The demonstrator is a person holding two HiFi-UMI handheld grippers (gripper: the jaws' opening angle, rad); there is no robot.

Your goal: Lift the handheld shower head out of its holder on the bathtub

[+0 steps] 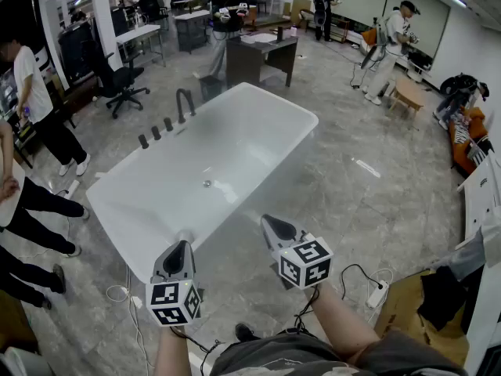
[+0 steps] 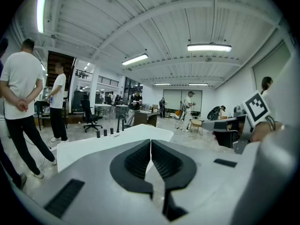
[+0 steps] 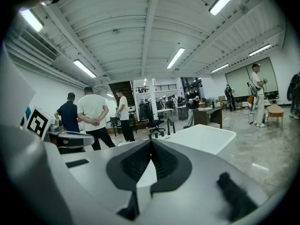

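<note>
**Tub** (image 1: 109, 202): white, freestanding, at the middle of the grey tiled floor (image 1: 368, 171), running from near left to far right. Seen low ahead in both gripper views.

**Faucet** (image 1: 184, 104): black, arched, on the tub's far left rim.

**Fittings** (image 1: 156, 132): three short black pieces in a row on the same rim, just near of the faucet. The shower head cannot be told apart among them at this size. They are well apart from both grippers.

**Left gripper** (image 1: 182, 245): held over the tub's near end and pointing slightly down. Jaws clenched tip to tip, nothing between them (image 2: 151, 144).

**Right gripper** (image 1: 268, 220): to the right of the left gripper, off the tub's near right side. Jaws clenched, empty (image 3: 150, 144).

**Chair** (image 1: 117, 81): black office chair, far left.

**Worktop** (image 1: 262, 53): dark desk beyond the tub's far end.

**Power strip** (image 1: 377, 294): white, on the floor at near right, with its cable.

**Bystanders**: several people standing at the left edge and along the far side of the room.
</note>
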